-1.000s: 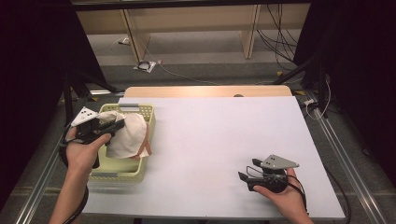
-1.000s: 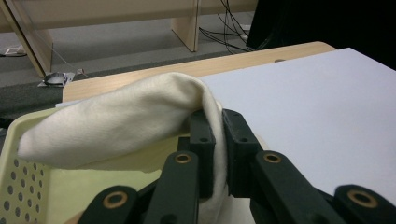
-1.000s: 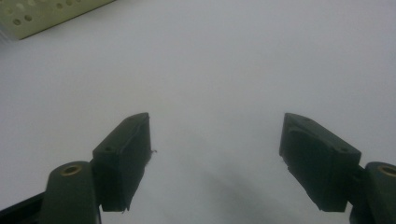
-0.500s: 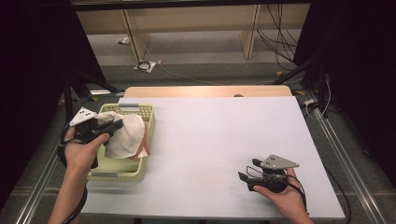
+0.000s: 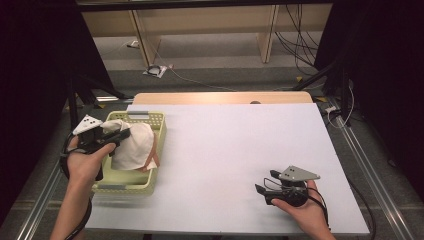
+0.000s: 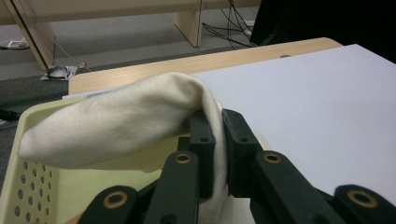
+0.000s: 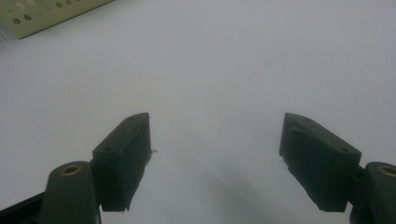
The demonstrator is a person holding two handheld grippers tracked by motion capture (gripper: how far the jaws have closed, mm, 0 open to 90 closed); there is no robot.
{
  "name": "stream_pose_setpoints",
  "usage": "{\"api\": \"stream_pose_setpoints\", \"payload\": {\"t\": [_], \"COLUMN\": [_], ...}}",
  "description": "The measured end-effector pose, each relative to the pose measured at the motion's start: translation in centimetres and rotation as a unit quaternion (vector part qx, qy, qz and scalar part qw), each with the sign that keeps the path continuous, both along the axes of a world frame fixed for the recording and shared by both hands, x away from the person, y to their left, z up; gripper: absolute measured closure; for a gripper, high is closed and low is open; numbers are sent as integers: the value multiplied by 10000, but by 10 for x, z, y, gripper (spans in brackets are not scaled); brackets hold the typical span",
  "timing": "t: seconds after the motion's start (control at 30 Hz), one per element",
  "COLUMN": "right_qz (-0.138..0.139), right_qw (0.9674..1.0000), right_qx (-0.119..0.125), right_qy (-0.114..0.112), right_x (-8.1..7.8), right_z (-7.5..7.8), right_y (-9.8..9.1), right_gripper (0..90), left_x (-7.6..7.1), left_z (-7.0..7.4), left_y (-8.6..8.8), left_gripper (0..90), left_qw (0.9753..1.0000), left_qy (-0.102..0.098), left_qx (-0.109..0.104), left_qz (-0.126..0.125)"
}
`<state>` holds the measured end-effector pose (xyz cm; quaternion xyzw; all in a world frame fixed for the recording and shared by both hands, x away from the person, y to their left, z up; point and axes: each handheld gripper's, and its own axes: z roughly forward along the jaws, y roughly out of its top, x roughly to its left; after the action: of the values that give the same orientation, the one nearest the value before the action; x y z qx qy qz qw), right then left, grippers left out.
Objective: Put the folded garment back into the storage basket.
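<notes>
The left gripper is clenched on a fold of cream soft cloth, held over the pale yellow perforated plastic basket at the white table's left edge. The right gripper rests released, jaws wide, near the front edge, with bare tabletop between them. The cloth's lower end probably touches the basket.

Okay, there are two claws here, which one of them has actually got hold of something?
The left claw, over the yellow basket: it is shut on a fold of the cream cloth. The right claw stands wide open over the bare white table, with nothing between its jaws.
</notes>
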<state>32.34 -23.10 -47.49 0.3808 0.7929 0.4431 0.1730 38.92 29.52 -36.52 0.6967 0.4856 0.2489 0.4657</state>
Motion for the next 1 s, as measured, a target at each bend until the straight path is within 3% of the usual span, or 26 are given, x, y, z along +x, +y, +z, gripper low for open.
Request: {"api": "stream_pose_setpoints", "payload": {"t": [0.27, 0.5, 0.7, 1.0], "right_qz": [6, -10, -15, -28], "right_qw": [10000, 10000, 10000, 10000], "right_qx": [-12, -33, -10, -13], "right_qy": [4, 3, 0, -7], "right_x": [0, 0, 1, 1], "right_z": [0, 0, 0, -1], "right_y": [0, -1, 0, 0], "right_gripper": [259, 259, 259, 259], "left_x": [6, 16, 27, 36], "left_z": [-10, -25, -43, -57], "left_y": [2, 5, 10, 18], "left_gripper": [830, 827, 815, 787], "left_qw": [9998, 9983, 9936, 9878], "left_qy": [208, 581, 1119, 1506], "left_qx": [26, -19, -166, -379], "left_qz": [0, -6, -55, 104]}}
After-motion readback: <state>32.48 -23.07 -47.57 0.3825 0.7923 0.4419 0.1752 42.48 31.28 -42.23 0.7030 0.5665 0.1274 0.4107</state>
